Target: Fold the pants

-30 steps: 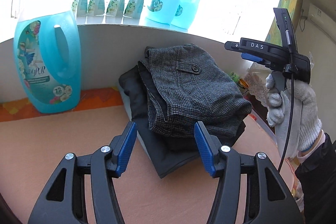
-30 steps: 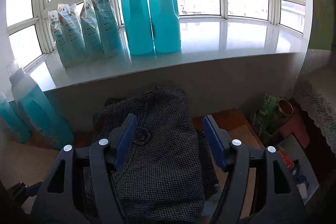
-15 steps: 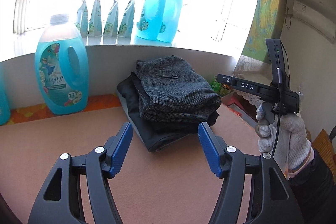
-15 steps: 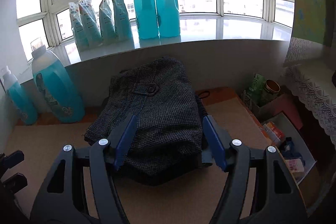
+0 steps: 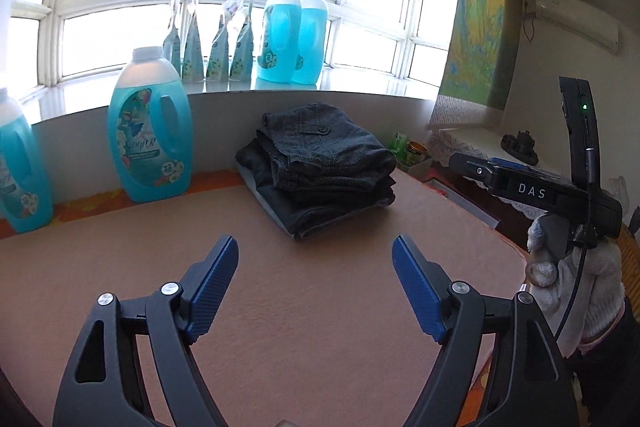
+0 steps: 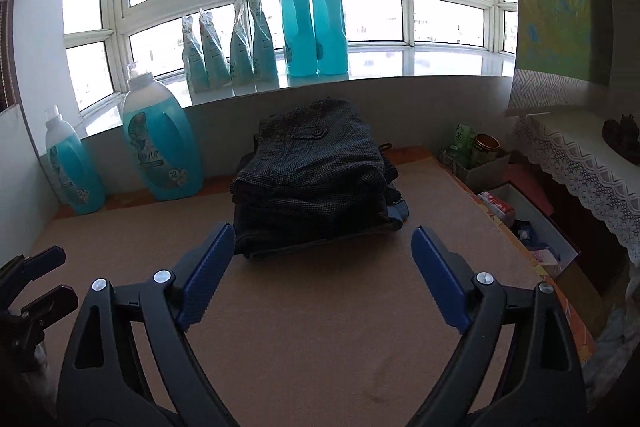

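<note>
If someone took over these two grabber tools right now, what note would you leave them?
Left gripper: open, holding nothing; its jaws have just been opening.
Right gripper: open, holding nothing; jaws also just opened.
Pants: folded, on top of a stack of dark clothes at the back of the table, clear of both grippers.
Done: the fold looks finished.
Left: nothing obvious; no unfolded pants in view.

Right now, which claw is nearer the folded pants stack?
Right, slightly. The right claw sits just short of the folded pants stack, both open and empty. The left claw is farther back, more mat between.
</note>
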`<state>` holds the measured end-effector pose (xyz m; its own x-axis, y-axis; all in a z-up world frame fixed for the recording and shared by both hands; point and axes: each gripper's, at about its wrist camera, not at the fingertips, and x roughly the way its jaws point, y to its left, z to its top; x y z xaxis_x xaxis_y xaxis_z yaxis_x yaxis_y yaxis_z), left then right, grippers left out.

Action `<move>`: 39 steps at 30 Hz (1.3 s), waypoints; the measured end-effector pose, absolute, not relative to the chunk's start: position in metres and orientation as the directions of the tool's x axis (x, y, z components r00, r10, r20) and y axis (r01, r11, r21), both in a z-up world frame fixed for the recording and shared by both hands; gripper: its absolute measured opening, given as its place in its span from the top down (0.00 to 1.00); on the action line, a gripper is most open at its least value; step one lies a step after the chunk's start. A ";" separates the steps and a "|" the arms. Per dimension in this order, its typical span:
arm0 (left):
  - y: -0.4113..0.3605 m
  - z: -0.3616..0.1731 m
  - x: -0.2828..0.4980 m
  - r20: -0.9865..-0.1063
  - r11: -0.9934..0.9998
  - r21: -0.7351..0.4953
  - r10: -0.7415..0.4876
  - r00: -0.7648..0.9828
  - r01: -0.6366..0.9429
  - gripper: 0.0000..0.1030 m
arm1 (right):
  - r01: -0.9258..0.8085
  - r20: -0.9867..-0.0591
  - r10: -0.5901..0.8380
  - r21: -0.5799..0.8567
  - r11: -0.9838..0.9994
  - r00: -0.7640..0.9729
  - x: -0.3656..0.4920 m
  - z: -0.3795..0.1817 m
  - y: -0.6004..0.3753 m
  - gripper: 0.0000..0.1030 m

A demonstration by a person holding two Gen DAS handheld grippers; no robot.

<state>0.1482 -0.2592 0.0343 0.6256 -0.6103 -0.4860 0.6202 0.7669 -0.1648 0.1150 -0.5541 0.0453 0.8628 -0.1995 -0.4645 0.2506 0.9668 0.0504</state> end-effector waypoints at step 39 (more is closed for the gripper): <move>-0.158 -0.007 0.084 -0.541 0.886 -0.154 -0.446 0.713 0.437 0.19 | 0.340 -0.467 -0.269 0.071 0.938 0.842 0.028 -0.020 -0.478 0.00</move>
